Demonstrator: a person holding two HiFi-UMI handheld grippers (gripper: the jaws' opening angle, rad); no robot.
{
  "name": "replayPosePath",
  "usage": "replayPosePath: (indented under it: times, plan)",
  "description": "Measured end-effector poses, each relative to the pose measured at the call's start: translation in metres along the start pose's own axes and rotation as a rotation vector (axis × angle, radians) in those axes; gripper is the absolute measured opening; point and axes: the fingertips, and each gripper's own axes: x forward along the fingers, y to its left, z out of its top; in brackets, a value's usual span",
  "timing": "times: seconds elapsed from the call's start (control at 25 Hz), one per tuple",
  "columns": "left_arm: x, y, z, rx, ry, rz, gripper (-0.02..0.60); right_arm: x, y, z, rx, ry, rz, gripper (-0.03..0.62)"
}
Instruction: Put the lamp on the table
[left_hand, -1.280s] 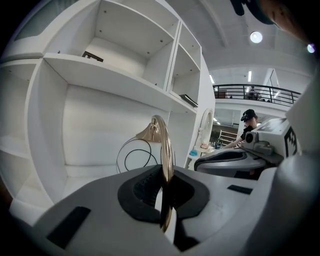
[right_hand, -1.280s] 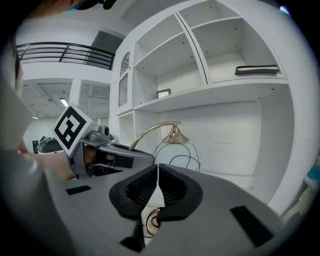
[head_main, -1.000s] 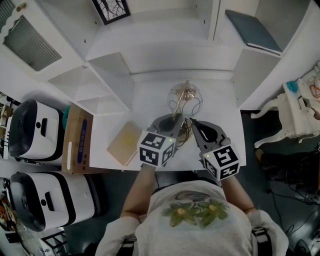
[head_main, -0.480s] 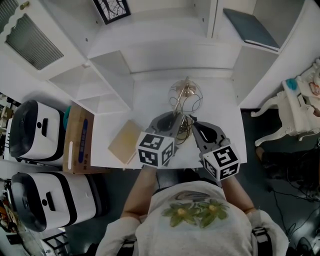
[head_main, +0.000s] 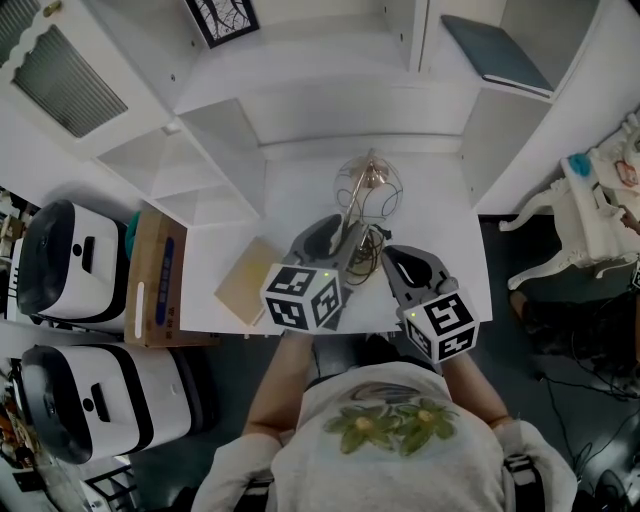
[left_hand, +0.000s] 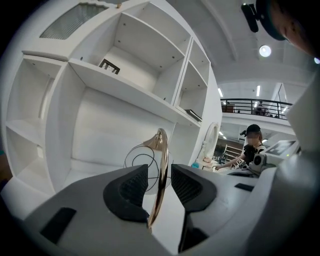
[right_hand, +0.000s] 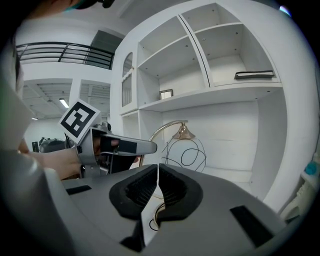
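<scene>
The lamp (head_main: 368, 192), a gold curved stem with a wire-globe shade, stands on the white table (head_main: 300, 190) under the shelves. My left gripper (head_main: 338, 232) reaches it from the near side. In the left gripper view the gold stem (left_hand: 161, 165) runs between the jaws of that gripper (left_hand: 159, 186), which are opening, with a gap on each side. My right gripper (head_main: 392, 262) is just right of the lamp's base. Its jaws (right_hand: 158, 187) are shut, with a loop of cord beneath them; whether they pinch it I cannot tell. The shade (right_hand: 186, 150) shows beyond them.
A tan board (head_main: 250, 283) lies on the table's left part. White shelves rise behind, holding a picture frame (head_main: 220, 18) and a dark book (head_main: 495, 55). Left of the table are a cardboard box (head_main: 155, 280) and two white machines (head_main: 70, 260); a white chair (head_main: 590, 215) stands at the right.
The left gripper's jaws have come apart off the lamp's stem, and that gripper has drawn slightly back and to the left. The lamp and the right gripper have hardly moved.
</scene>
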Motion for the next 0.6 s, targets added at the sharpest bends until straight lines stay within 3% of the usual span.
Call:
replayPosePath:
  times: [0.48, 0.6]
  plan:
    - [-0.035, -0.010, 0.005, 0.104, -0.025, 0.063, 0.136, -0.013, 0.011, 0.000, 0.015, -0.023, 0.018, 0.032]
    - [-0.045, -0.018, 0.003, 0.128, -0.029, 0.059, 0.091, -0.017, 0.018, 0.002, 0.030, -0.040, 0.037, 0.032]
